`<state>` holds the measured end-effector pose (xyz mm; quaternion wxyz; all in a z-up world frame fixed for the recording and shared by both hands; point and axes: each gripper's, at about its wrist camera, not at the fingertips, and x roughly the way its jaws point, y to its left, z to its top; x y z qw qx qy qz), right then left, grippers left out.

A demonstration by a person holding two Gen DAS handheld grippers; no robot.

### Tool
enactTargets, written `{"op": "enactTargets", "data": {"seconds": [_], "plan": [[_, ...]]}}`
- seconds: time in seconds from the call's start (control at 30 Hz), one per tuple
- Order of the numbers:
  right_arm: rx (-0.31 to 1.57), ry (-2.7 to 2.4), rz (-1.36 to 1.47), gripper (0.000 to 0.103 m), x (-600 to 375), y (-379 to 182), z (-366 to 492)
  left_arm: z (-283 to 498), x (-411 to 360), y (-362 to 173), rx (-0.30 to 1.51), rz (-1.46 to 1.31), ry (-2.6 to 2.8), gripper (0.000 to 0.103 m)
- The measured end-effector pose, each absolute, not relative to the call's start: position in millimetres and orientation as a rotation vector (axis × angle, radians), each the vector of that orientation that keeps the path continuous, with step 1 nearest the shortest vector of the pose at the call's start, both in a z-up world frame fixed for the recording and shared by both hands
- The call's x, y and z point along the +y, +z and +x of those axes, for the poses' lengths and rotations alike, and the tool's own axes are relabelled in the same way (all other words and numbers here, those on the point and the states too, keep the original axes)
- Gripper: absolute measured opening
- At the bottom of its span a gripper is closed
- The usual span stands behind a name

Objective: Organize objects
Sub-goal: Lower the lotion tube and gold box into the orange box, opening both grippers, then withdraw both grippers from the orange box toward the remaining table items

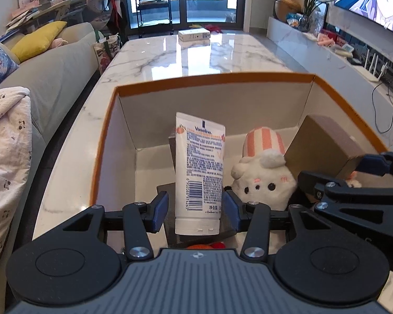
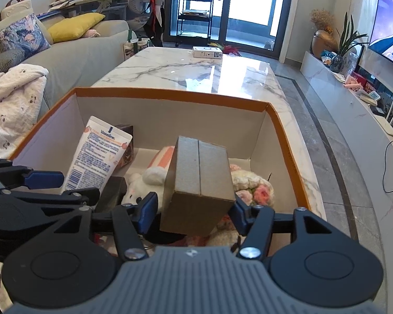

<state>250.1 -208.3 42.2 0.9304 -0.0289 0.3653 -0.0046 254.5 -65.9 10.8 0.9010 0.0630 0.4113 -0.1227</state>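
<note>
Cardboard box (image 2: 199, 183) between right gripper (image 2: 194, 210) pads

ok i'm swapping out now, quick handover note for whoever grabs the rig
Left hand-held gripper: pads either side of the white Vaseline lotion tube, a slight gap showing; grip uncertain.
Right hand-held gripper: straddles the brown cardboard box; contact unclear.
Both items are over the orange-rimmed open carton, which already holds a white plush bunny.
Left: settle both. A white flat box remains at the marble table's far end.

Tube (image 1: 199, 172) left of plush (image 1: 263, 180), in box (image 1: 212, 81)
</note>
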Motion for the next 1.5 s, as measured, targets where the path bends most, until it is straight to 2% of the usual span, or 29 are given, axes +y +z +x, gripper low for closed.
{"op": "enactTargets", "data": {"seconds": [0.07,0.1,0.63,1.0,1.17,1.5], "plan": [[0.73,-0.02,-0.069,0.07,-207.9,46.5,244.8,251.0,-63.2,17.1,0.841,0.126,-0.246,0.065],[0.719,-0.021,-0.077,0.072,-207.7,49.1,241.6,248.6,-61.5,20.8,0.831,0.125,-0.246,0.067],[0.596,0.011,-0.077,0.081,-221.7,84.6,153.5,163.9,-40.0,69.6,0.704,0.177,-0.277,0.072],[0.643,0.017,-0.011,0.085,-231.6,65.3,110.3,112.7,-51.4,-2.7,0.847,0.161,-0.333,0.073],[0.67,0.042,-0.002,0.085,-227.2,51.0,112.7,118.3,-63.7,-30.3,0.878,0.188,-0.322,0.073],[0.787,0.095,-0.054,0.084,-199.3,-8.7,154.7,151.9,-41.8,-48.9,0.971,0.062,-0.293,0.074]]}}
